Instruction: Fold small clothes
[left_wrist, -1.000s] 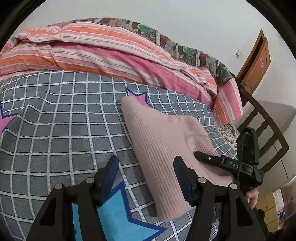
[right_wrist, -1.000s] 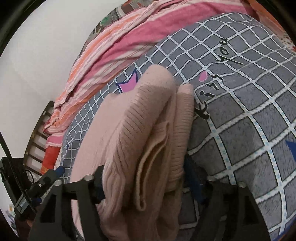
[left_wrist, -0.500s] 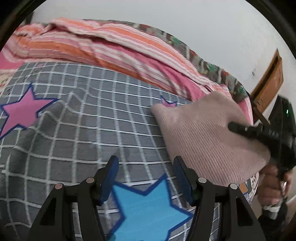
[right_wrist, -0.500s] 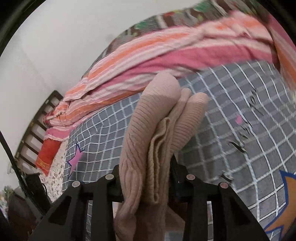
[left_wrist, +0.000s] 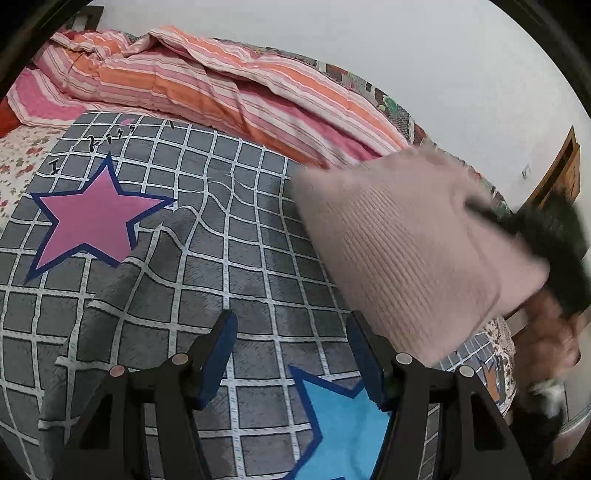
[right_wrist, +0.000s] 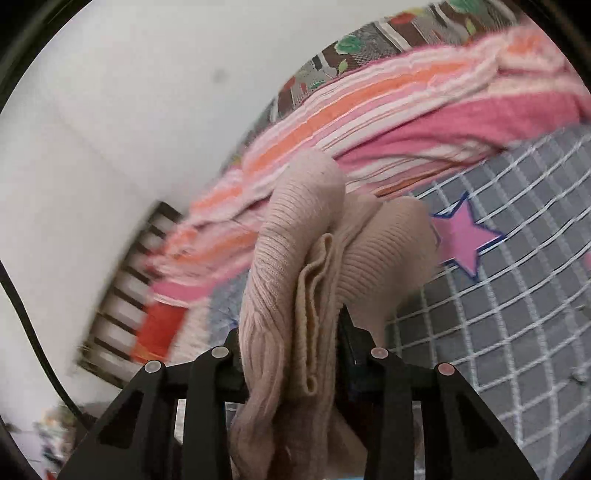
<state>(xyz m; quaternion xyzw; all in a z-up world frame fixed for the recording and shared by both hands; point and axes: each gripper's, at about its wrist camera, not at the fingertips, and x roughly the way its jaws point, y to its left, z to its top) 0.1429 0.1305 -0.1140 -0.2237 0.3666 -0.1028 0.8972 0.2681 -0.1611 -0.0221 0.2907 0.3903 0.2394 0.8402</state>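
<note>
The right tool (right_wrist: 291, 343) is clamped on a folded pink knit sweater (right_wrist: 303, 258). Its two black fingers squeeze the soft layers from both sides, and the cloth bulges out above and below them. The figures show the fingers came closer together a moment ago, but they have now about stopped, with the sweater pinched between them. The sweater is up in the air, off the bed. In the left wrist view the same sweater (left_wrist: 406, 251) hangs at the right side, blurry, with the right tool (left_wrist: 546, 236) as a dark blur on its far edge. A hand (left_wrist: 550, 339) shows just below that dark blur.

The left tool (left_wrist: 291, 354) has its blue-padded fingers (left_wrist: 218, 354) apart. Nothing is between them. It hangs over the bed cover and does not touch the sweater, which is beside its right finger and higher up.

The bed cover (left_wrist: 207, 258) is grey with white squares. It has a pink star (left_wrist: 96, 221) on the left and a blue star (left_wrist: 340, 417) near the bottom. One part of the cover is wrinkled and bumps up near the pink star. Behind it lies a striped quilt (left_wrist: 207, 88) in pink, orange and white, bunched along the white wall (left_wrist: 369, 37). A wooden door (left_wrist: 565, 170) shows at the far right.
</note>
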